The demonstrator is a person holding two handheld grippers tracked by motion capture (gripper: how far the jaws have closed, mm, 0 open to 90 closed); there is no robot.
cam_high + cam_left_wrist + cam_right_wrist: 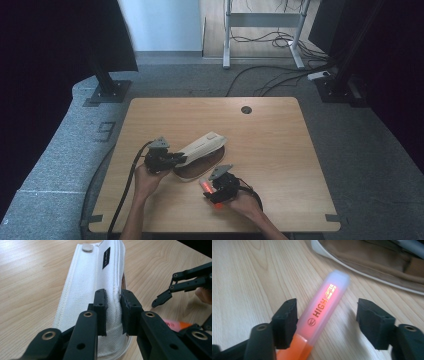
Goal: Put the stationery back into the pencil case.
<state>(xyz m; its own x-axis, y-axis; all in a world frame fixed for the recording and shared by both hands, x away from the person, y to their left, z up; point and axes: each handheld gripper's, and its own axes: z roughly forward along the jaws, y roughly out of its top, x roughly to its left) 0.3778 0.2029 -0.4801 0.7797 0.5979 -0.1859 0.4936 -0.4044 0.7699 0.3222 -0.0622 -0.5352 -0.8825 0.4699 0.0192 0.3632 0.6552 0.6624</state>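
A white pencil case [205,144] lies mid-table with its flap lifted off the brown inside [200,169]. My left gripper [181,159] is shut on the flap's near edge; in the left gripper view the jaws [113,312] pinch the white fabric [87,290]. An orange-pink highlighter [206,186] with a frosted cap lies between the jaws of my right gripper [209,190], just in front of the case. In the right gripper view the highlighter [322,307] rests against the left pad [287,315], and the right pad stands well clear, so the gripper [327,312] is open.
The wooden table [280,150] has a round cable hole [246,109] at the back. Beyond it are grey carpet, black stand feet [107,92] and floor cables [280,75]. The case's open brown lining [374,262] lies just ahead of the highlighter.
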